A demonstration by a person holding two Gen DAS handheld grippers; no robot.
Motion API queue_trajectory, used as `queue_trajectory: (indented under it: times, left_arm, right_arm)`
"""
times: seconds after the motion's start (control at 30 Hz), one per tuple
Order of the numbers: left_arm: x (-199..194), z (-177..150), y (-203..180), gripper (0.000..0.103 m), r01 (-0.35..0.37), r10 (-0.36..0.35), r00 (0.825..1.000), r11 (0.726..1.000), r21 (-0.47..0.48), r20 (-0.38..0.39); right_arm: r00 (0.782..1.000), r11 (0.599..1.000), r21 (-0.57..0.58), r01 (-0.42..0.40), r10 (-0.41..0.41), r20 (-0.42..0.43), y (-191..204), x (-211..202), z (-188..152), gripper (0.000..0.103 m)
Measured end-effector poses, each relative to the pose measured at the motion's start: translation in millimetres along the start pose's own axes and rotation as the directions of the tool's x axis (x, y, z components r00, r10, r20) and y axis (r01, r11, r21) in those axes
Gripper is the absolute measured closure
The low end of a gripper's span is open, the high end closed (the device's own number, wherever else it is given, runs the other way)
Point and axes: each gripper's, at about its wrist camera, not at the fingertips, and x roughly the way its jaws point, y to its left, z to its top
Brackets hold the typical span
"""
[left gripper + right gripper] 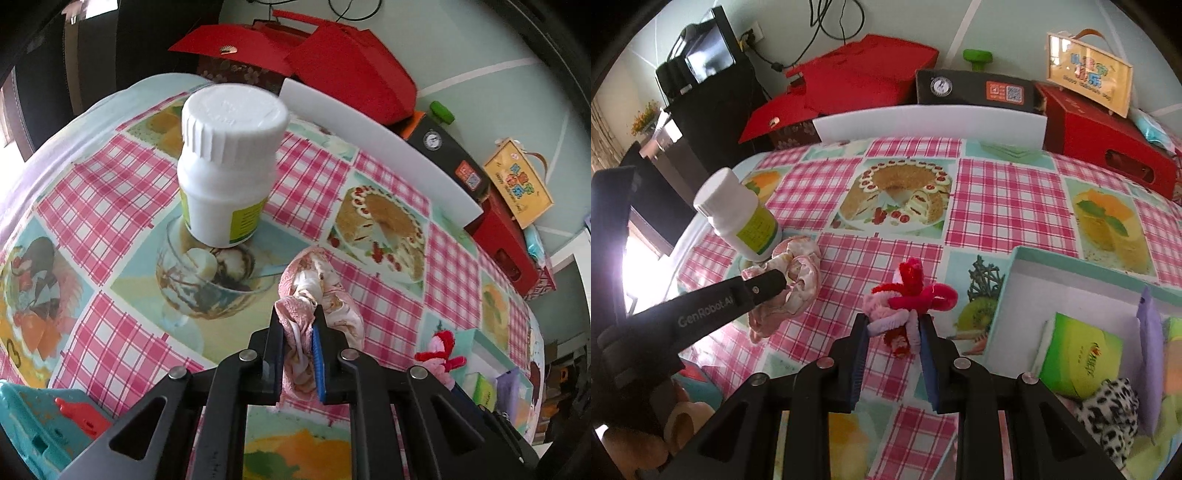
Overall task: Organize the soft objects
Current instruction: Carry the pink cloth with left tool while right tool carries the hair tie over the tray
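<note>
My left gripper (298,317) is shut on a pink floral scrunchie (319,284), held just above the tablecloth near a white bottle (229,162). The same scrunchie (792,277) and left gripper (772,284) show in the right wrist view. My right gripper (892,325) is shut on a fuzzy pink, red and lilac pipe-cleaner toy (908,295), which also shows in the left wrist view (441,350). A teal-rimmed box (1008,280) at the right holds a green tissue pack (1078,358), a spotted black-and-white scrunchie (1108,410) and a lilac item (1150,343).
The table wears a pink checked cloth with cake pictures (997,192). A white board (923,122) stands along the far edge, with red boxes (1108,144) and a black case (975,88) behind. A teal tray with a red piece (44,417) lies at the near left.
</note>
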Motion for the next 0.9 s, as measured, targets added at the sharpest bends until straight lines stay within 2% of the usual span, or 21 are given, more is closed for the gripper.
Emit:
queue_trajectory:
  times: [0.33,0.53,0.9]
  left_arm:
    - [-39.1,0.7,-19.6,0.090,0.033,-0.038,0.996,0.998,0.056,0.084]
    - [-61.4,-2.5,-34.4,0.090,0.057,-0.068,0.991,0.994,0.098,0.117]
    - [-87.2,-10.8,-58.2,0.090,0.076,-0.101,0.982,0.984,0.159,0.156]
  right_arm:
    - [0.993,1.000,0.028,-0.002,-0.001,0.121,-6.9,-51.3,-9.7,0.074]
    - [0.982,0.999,0.021,0.036,-0.040,0.186,-10.7,-82.7,-14.8,0.074]
    - [0.965,0.992,0.080,0.098,-0.114,0.235,-37.7,-121.2,-21.8,0.074]
